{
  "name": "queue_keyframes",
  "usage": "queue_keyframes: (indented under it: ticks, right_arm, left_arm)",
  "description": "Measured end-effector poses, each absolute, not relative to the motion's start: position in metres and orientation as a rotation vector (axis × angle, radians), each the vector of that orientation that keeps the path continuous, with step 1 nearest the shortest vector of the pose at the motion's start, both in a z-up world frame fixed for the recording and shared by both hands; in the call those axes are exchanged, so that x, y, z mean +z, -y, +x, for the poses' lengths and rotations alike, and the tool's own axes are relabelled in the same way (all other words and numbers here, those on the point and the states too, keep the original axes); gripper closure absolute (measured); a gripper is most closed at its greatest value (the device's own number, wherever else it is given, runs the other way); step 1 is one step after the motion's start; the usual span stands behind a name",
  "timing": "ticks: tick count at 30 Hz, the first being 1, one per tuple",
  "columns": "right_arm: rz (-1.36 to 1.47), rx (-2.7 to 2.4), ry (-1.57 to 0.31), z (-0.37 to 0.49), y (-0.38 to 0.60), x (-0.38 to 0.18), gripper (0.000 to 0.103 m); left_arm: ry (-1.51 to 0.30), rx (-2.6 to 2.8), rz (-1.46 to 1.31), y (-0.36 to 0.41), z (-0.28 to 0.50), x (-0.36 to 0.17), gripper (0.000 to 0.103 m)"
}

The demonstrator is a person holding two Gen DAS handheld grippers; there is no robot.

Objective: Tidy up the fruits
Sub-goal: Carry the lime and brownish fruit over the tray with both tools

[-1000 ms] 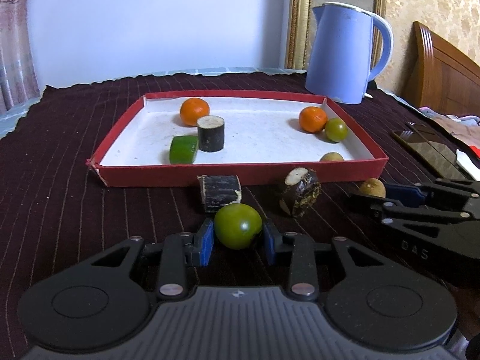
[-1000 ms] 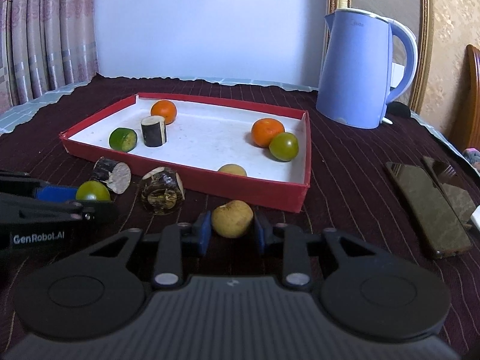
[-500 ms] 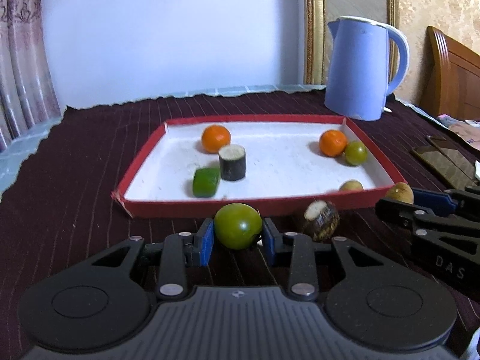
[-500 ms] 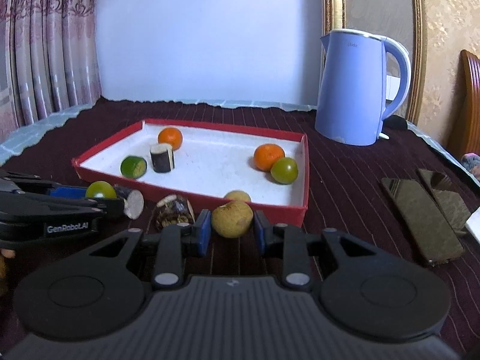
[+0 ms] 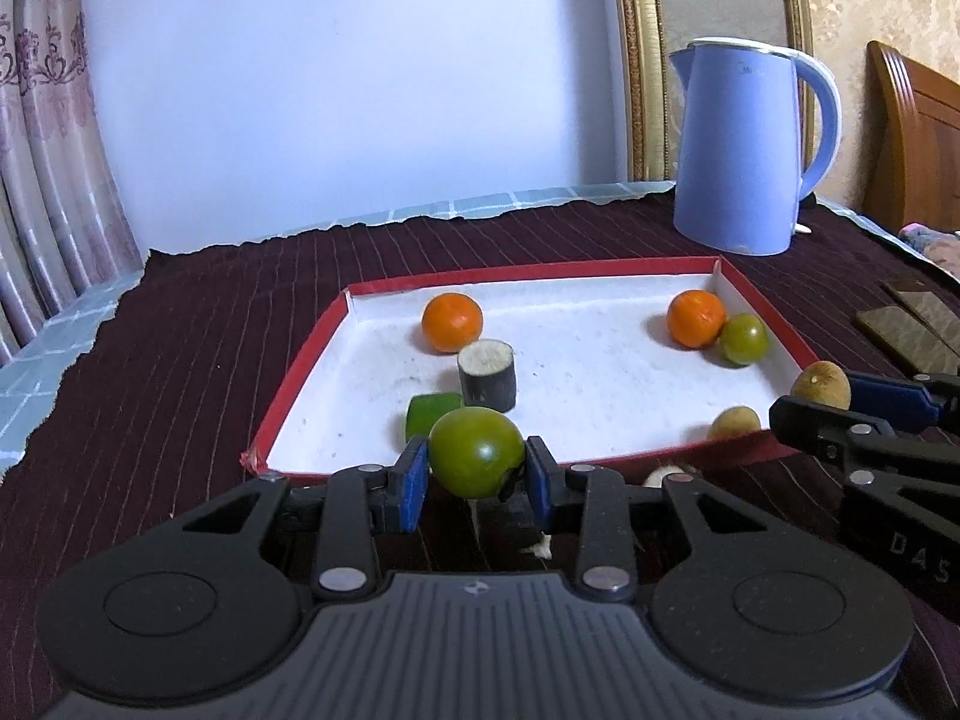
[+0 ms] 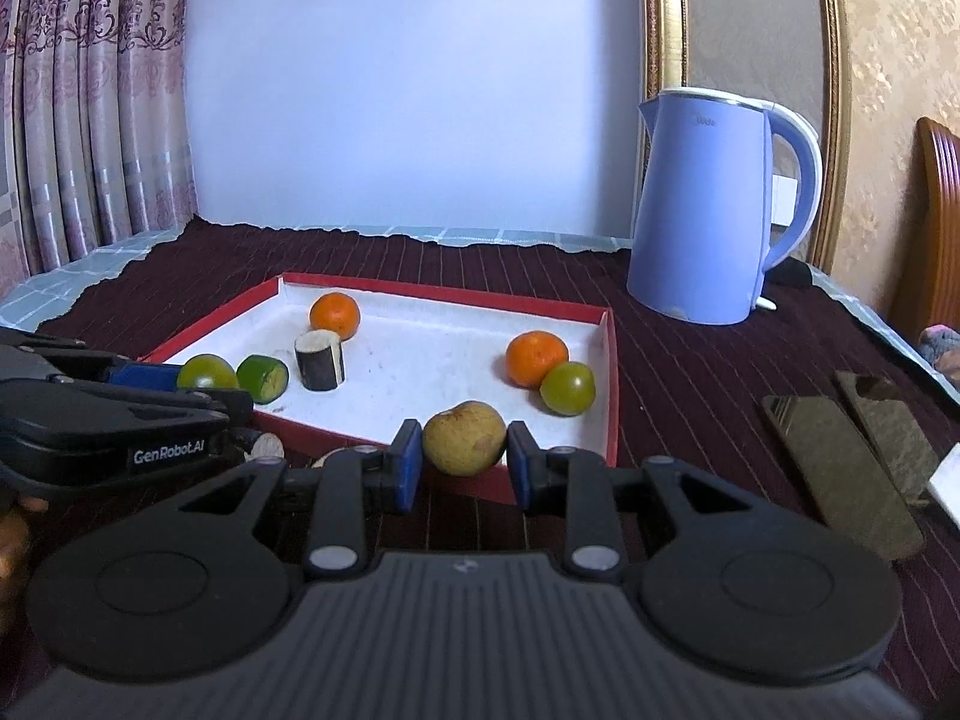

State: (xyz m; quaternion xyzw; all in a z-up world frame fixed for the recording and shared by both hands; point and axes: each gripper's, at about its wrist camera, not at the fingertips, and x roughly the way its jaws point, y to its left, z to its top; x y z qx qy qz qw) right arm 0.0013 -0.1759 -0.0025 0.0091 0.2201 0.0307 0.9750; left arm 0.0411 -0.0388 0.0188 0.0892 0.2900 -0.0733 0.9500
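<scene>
My left gripper [image 5: 477, 474] is shut on a round green fruit [image 5: 477, 450] and holds it above the near edge of the red tray [image 5: 300, 378]. My right gripper [image 6: 462, 462] is shut on a yellow-brown fruit [image 6: 463, 437], raised over the tray's near right edge [image 6: 612, 396]. The tray holds two oranges [image 5: 451, 322] [image 5: 696, 318], a green fruit [image 5: 744, 339], a dark cane piece [image 5: 486, 373], a cut green piece [image 5: 429, 414] and a small brown fruit [image 5: 733, 422].
A blue kettle [image 6: 714, 210] stands behind the tray on the right. Two dark phones [image 6: 846, 438] lie on the maroon cloth at right. Two dark cane pieces [image 6: 267, 447] lie in front of the tray, mostly hidden by the grippers. Curtains hang at left.
Both grippers have risen from the cloth with their fruits and moved forward toward the tray's near edge. The cane pieces on the cloth have dropped behind the grippers.
</scene>
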Motion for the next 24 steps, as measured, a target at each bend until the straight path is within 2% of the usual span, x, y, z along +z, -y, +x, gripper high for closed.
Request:
queue_keyframes:
  ticks: [24]
  right_arm:
    - [0.017,0.064,-0.443,0.033,0.174,0.009,0.075]
  left_arm:
    - [-0.646,-0.116,0.201,0.046,0.088,0.015,0.07]
